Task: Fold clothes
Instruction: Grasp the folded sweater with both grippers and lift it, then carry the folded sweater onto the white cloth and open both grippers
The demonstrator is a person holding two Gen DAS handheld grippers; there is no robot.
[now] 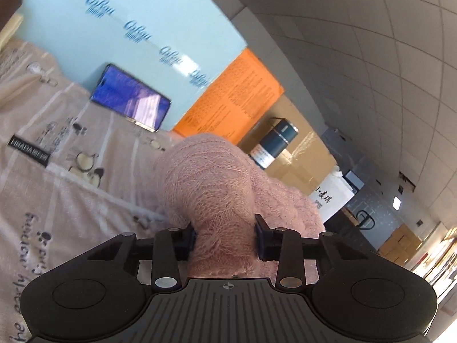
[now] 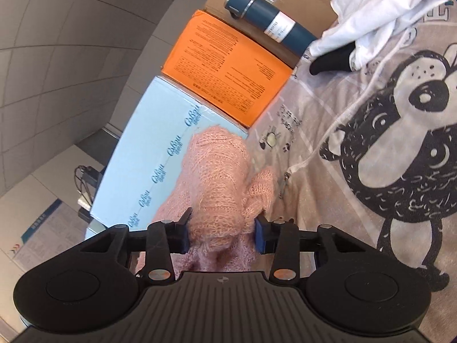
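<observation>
**Both grippers pinching the fuzzy pink sweater**

Nearest the camera in the left wrist view, the left gripper [image 1: 225,235] is clamping a thick bunch of the pink knit sweater [image 1: 211,183], both pads pressing into the wool. The sweater is bulging up toward 12 o'clock from the jaws and spilling over toward 3 o'clock. It's sitting on a beige printed bedsheet [image 1: 57,143] that's spreading out toward 9 o'clock. Farther off, around 11 o'clock, a smartphone [image 1: 131,98] with a lit screen is lying on a light blue box [image 1: 120,23], and an orange box [image 1: 231,97] is sitting at about 12, with a dark blue thermos [image 1: 274,145] just past it at 1 o'clock on brown cardboard.

Same deal in the right wrist view: the right gripper [image 2: 222,233] is squeezing another wad of the same sweater, pads pressing on both sides. A white zipper strip [image 2: 328,131] is running off toward 1 o'clock across the big cartoon dog print. Way out at 1 o'clock, a white garment [image 2: 380,11] is lying crumpled with a black sock [image 2: 331,61] poking out beside it.
</observation>
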